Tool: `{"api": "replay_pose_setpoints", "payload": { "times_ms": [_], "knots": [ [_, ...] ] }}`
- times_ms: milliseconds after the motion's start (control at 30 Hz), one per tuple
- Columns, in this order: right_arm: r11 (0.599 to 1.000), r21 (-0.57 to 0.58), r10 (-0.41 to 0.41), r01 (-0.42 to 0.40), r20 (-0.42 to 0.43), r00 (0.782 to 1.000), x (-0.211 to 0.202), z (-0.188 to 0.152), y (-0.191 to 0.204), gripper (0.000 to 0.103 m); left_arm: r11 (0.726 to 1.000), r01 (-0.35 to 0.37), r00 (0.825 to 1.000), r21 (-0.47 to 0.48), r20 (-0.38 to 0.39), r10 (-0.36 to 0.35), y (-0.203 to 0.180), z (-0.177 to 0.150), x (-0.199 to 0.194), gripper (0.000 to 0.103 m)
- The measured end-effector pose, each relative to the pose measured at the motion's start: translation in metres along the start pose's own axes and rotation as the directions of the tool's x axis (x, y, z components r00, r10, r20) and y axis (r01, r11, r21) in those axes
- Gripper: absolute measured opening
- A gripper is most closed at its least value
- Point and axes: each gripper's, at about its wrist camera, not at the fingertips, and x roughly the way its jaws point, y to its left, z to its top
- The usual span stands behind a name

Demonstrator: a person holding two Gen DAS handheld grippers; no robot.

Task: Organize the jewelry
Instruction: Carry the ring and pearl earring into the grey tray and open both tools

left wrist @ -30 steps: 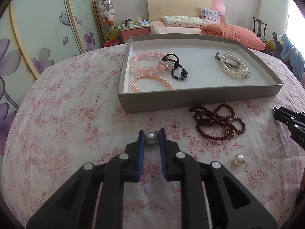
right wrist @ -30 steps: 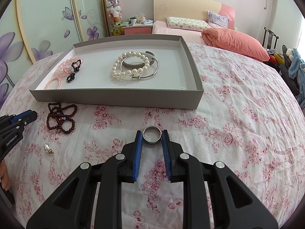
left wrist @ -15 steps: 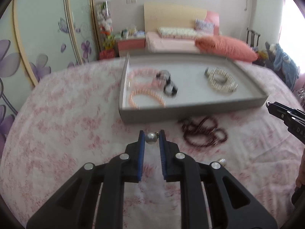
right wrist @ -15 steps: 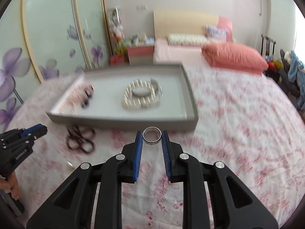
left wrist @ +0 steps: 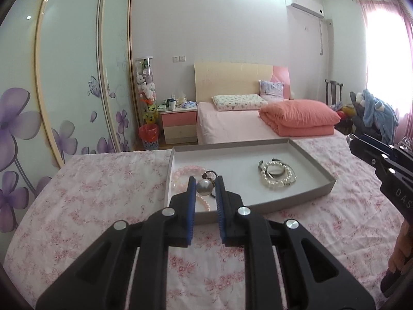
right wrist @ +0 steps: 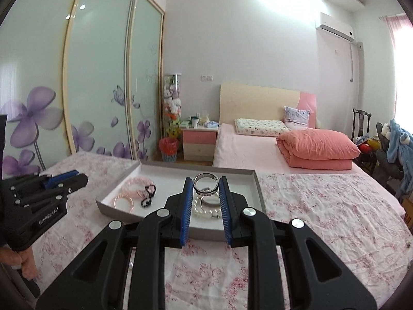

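Observation:
My left gripper [left wrist: 205,184] is shut on a silver-grey pearl bead [left wrist: 205,187], held up in front of the grey tray [left wrist: 317,166]. In the right wrist view my right gripper [right wrist: 206,186] is shut on a silver ring [right wrist: 205,184], also raised before the tray [right wrist: 259,191]. Inside the tray lie pink bead bracelets [left wrist: 184,174], a black bead bracelet [right wrist: 148,193] and a white pearl bracelet with a metal bangle [left wrist: 277,175]. Each gripper shows at the edge of the other's view: the right one [left wrist: 352,139], the left one [right wrist: 82,178].
The tray rests on a bed covered with a pink floral sheet [left wrist: 103,186]. Behind it stand a second bed with a folded coral duvet [left wrist: 299,118], a pink nightstand [left wrist: 178,124] and sliding wardrobe doors [left wrist: 72,90] at left. A hand [right wrist: 24,261] grips the left tool.
Both grippers rose and tilted up from the sheet, each keeping its piece. The dark red necklace and loose pearl on the sheet dropped out of view.

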Motion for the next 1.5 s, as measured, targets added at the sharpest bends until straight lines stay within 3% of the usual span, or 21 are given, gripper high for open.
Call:
{"api": "replay_pose_setpoints", "payload": {
  "times_ms": [500, 1000, 1267, 1333, 1367, 1433, 1500],
  "knots": [
    [0.997, 0.076, 0.020, -0.021, 0.025, 0.999, 0.038, 0.021, -0.011, 0.022, 0.998, 0.025, 1.000, -0.051, 0.008, -0.024, 0.013, 0.027, 0.041, 0.016],
    [0.991, 0.131, 0.026, -0.011, -0.118, 0.993, 0.123, 0.008, -0.019, 0.022, 0.999, 0.024, 0.997, -0.045, -0.070, -0.028, 0.006, 0.033, 0.112, 0.016],
    [0.987, 0.157, 0.049, -0.020, -0.185, 0.982, 0.144, 0.002, -0.019, 0.022, 0.998, 0.049, 0.990, -0.048, -0.132, -0.055, 0.000, 0.028, 0.139, 0.016],
    [0.986, 0.168, 0.053, -0.019, -0.199, 0.979, 0.146, 0.001, -0.021, 0.031, 0.997, 0.058, 0.987, -0.052, -0.147, -0.065, 0.000, 0.027, 0.143, 0.019],
    [0.985, 0.170, 0.049, -0.015, -0.198, 0.979, 0.146, 0.000, -0.024, 0.040, 0.997, 0.061, 0.986, -0.055, -0.152, -0.069, 0.000, 0.026, 0.145, 0.025],
    [0.985, 0.174, 0.044, -0.011, -0.192, 0.980, 0.140, -0.002, -0.028, 0.041, 0.997, 0.050, 0.987, -0.057, -0.150, -0.058, 0.000, 0.025, 0.145, 0.032],
    [0.984, 0.179, 0.044, -0.008, -0.200, 0.979, 0.138, -0.005, -0.030, 0.041, 0.997, 0.042, 0.987, -0.065, -0.156, -0.051, 0.004, 0.023, 0.146, 0.032]
  ]
}}
